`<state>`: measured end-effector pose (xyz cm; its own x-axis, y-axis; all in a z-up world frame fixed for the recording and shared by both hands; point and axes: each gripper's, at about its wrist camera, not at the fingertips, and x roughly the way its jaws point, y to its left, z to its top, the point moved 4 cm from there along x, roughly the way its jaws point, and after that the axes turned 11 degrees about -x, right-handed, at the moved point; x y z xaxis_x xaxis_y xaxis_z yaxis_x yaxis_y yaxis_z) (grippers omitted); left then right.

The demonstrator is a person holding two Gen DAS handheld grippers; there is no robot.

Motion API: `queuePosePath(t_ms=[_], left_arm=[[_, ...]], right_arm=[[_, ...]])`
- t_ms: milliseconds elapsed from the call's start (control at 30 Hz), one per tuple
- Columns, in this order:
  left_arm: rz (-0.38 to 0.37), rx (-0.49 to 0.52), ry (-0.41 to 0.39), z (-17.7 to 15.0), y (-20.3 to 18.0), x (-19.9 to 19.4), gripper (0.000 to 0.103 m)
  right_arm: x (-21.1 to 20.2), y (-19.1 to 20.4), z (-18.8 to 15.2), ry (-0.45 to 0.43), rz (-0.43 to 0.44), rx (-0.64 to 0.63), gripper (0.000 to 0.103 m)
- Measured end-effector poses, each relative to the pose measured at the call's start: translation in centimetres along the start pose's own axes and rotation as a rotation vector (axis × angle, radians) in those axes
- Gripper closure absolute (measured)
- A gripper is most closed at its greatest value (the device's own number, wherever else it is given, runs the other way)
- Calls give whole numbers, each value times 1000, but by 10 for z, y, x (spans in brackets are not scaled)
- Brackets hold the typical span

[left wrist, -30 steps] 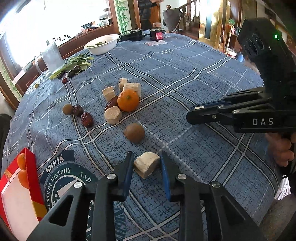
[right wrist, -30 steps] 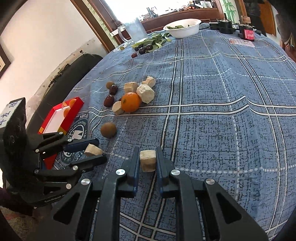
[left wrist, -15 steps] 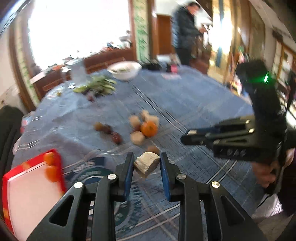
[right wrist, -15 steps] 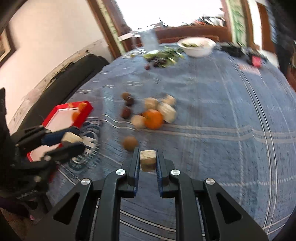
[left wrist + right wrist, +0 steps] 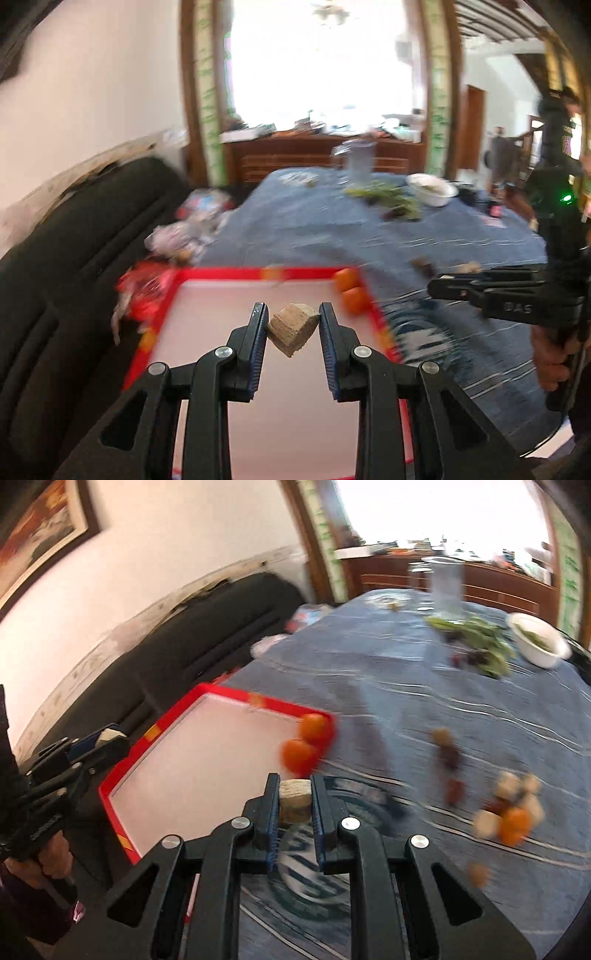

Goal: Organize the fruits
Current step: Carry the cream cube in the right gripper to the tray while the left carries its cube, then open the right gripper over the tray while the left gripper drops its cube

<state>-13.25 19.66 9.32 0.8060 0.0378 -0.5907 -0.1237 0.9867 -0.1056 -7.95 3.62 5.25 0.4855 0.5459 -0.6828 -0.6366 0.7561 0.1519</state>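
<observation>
Jaws clamp pale chunks (image 5: 293, 328) (image 5: 294, 805) — table fruit (image 5: 513, 825) motion-blurred, indistinct.

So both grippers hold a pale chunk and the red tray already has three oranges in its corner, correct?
Not quite: the red tray holds two oranges in its corner, as the right wrist view shows. Both the left gripper and right gripper do hold a pale chunk.

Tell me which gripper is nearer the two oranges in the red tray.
Right gripper hovers just beside the oranges at the tray's corner; left gripper is over the tray middle.
</observation>
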Motion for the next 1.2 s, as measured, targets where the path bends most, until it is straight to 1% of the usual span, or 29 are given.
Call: queuePosePath(t_ms=[67, 167, 300, 467, 600, 633, 667, 700, 733, 767, 800, 867, 967, 1067, 1200], left_arm=[[33, -16, 20, -8, 15, 4, 76], [60, -18, 58, -20, 26, 15, 76], [78, -29, 109, -34, 36, 32, 76], [99, -30, 131, -43, 43, 35, 76], [133, -39, 172, -52, 49, 43, 75], [144, -42, 181, -54, 51, 45, 75], [159, -44, 187, -55, 51, 46, 75], [164, -46, 191, -56, 52, 47, 74], [169, -51, 198, -56, 52, 47, 66], [176, -59, 202, -56, 53, 47, 61], [185, -66, 197, -54, 54, 45, 53], [192, -67, 184, -52, 53, 42, 52], [186, -62, 166, -46, 47, 36, 51], [168, -37, 155, -45, 33, 34, 51], [101, 20, 122, -37, 0, 27, 51]], right_arm=[[14, 19, 3, 21, 32, -30, 85], [34, 50, 1, 63, 83, -79, 85], [55, 77, -13, 126, 106, -125, 85], [72, 89, -28, 190, 110, -122, 85], [78, 88, -32, 223, 113, -109, 85], [78, 88, -32, 221, 115, -104, 82], [78, 87, -32, 223, 115, -100, 78], [77, 86, -32, 225, 119, -95, 66], [76, 85, -31, 224, 125, -89, 58], [71, 84, -30, 209, 135, -82, 56], [65, 81, -29, 187, 135, -73, 54], [54, 76, -25, 139, 130, -60, 54], [30, 56, -20, 69, 115, -21, 54], [6, 22, -22, 20, 57, 36, 54], [-27, -34, -38, -12, -52, 112, 54]])
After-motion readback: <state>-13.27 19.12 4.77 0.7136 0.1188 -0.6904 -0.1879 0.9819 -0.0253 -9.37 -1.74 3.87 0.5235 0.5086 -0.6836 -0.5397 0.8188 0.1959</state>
